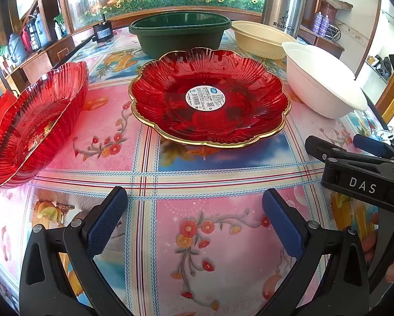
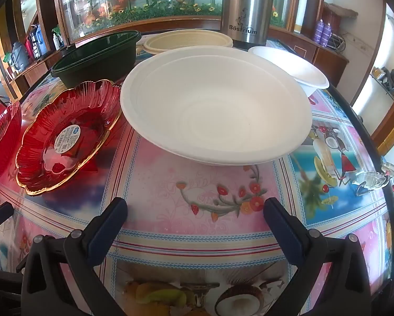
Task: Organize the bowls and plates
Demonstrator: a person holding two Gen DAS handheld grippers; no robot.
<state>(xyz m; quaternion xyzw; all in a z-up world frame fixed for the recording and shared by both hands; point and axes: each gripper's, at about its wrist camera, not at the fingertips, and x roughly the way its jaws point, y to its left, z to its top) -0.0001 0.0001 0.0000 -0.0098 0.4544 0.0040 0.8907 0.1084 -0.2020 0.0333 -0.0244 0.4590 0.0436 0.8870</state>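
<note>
Nearest the left wrist camera, the left gripper (image 1: pixel 194 210) hangs over the surface (image 1: pixel 223 250) with its blue-padded fingers (image 1: pixel 105 221) spread as wide as they go and nothing between them, only the flowered pink-and-blue cloth below. The right gripper (image 2: pixel 195 220) is the same in its own view: jaws wide apart, empty, tilted down over the cloth.

Just ahead of the left gripper lies a red plate with a gold rim (image 1: pixel 210 97), scalloped like a flower, with a round white sticker (image 1: pixel 205 97) at its centre. To its left, apart from it, sits a second red dish (image 1: pixel 36 126) with gold lettering inside; it looks tilted, though the fisheye may exaggerate this. Behind the gold-rimmed plate stands a dark green bowl (image 1: pixel 180 33), and to the right of that a cream bowl (image 1: pixel 260 39). Nearer on the right is a large white bowl (image 1: pixel 323 79).

In the right wrist view this large white bowl sits straight ahead of the right gripper, upright, its rim close to the edge of the gold-rimmed plate on its left; whether they touch cannot be told. A smaller white bowl (image 2: pixel 302 71) sits behind it to the right, and a steel thermos (image 2: pixel 245 8) stands at the back of the surface.
</note>
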